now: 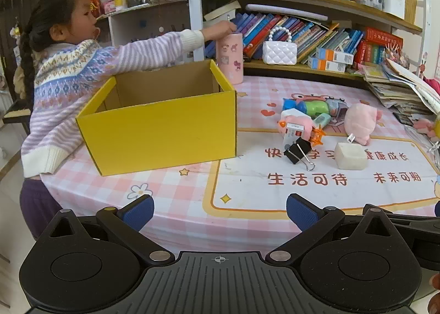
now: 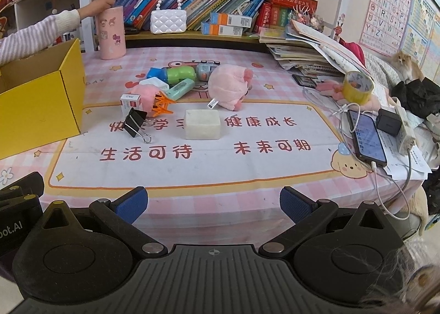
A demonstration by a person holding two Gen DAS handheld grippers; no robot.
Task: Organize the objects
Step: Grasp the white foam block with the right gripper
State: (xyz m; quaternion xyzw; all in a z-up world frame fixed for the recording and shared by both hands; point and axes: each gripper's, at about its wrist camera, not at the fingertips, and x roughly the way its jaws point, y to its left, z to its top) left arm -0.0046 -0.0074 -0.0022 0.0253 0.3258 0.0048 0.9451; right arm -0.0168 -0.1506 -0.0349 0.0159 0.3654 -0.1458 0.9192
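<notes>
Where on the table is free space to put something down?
Free: the mat between the hand-held grippers and the white block, and right of that block up to the phone. Crowded: the toy pile behind the binder clip.

Matt cardboard box point(image 1: 165, 132); fuzzy plush toy point(image 2: 228, 85)

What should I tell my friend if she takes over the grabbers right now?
Left gripper: open, empty, above the near table edge.
Right gripper: open, empty, also at the near edge.
Yellow box: on the left of the table, open top; what shows of the inside looks empty.
Still on the mat: binder clip, white block, pink plush, and a pile of small toys.
A person's hand rests on the pink cup behind the box.
Done: nothing seems packed yet. Left: probably everything loose goes into the box.
</notes>
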